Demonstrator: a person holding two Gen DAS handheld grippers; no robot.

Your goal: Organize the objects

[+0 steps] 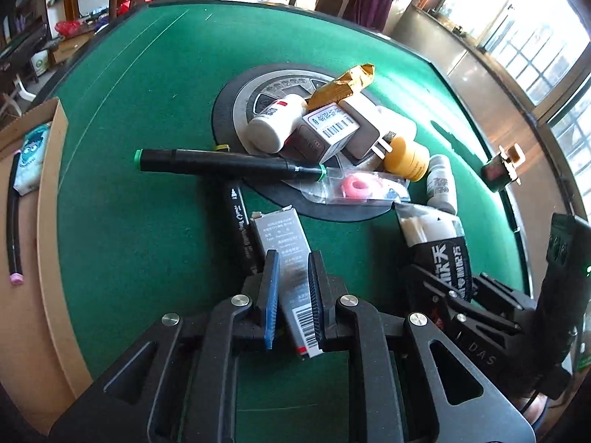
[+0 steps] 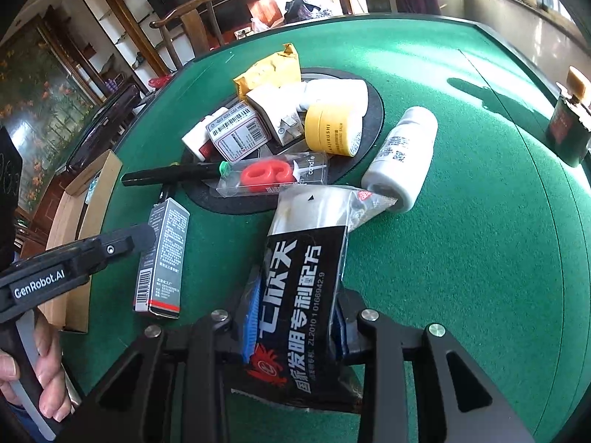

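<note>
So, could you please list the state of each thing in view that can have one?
left gripper: shut on the grey carton.
grey carton: gripped, top flap open.
right gripper: shut on the black sachet.
black sachet: gripped at its lower end.
white bottle: lying on its side.
black marker: capped, lying flat.
yellow jar: lid on, tipped on its side.
cardboard box: open.
</note>
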